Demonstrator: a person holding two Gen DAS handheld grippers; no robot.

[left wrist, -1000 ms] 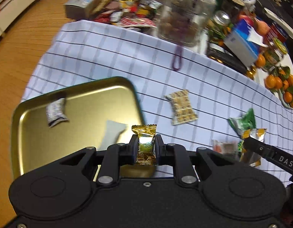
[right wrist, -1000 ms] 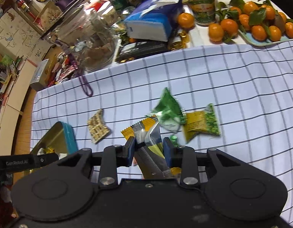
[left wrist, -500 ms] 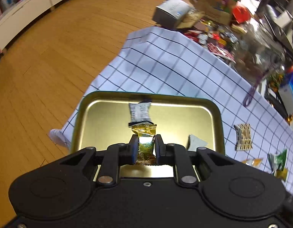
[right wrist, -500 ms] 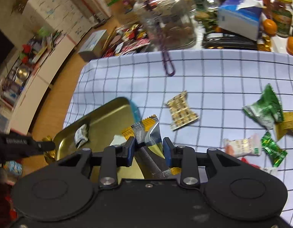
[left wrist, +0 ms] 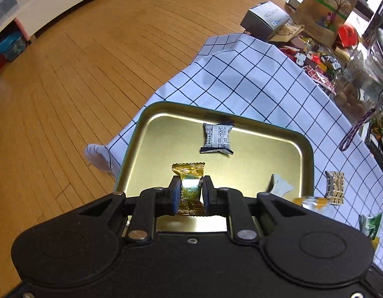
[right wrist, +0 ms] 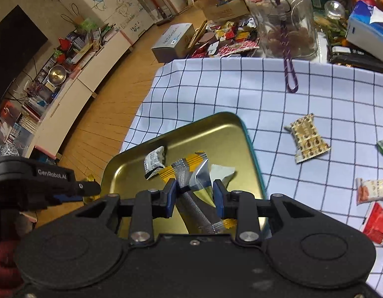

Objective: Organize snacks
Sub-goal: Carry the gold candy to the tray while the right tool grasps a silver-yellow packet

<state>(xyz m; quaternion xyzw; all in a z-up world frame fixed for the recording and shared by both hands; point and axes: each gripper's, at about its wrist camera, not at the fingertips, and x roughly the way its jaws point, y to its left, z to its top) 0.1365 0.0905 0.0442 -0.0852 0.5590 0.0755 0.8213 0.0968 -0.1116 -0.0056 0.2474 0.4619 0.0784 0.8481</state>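
Checked white cloth (left wrist: 253, 79) covers the desk, bearing a shallow gold metal tray (left wrist: 166, 114). Left tool (left wrist: 190, 195) clenches a gold-wrapped candy (left wrist: 189, 186) above it; right tool (right wrist: 194, 196) grips a silver-and-yellow foil packet (right wrist: 191, 173) over the tray.

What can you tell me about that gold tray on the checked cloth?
The tray is a shallow rounded rectangle of shiny gold metal, its rim teal outside. It lies flat on the checked cloth near the table's edge. Inside lie a white-and-navy packet and a pale wrapper. Both grippers hang above it, not touching.
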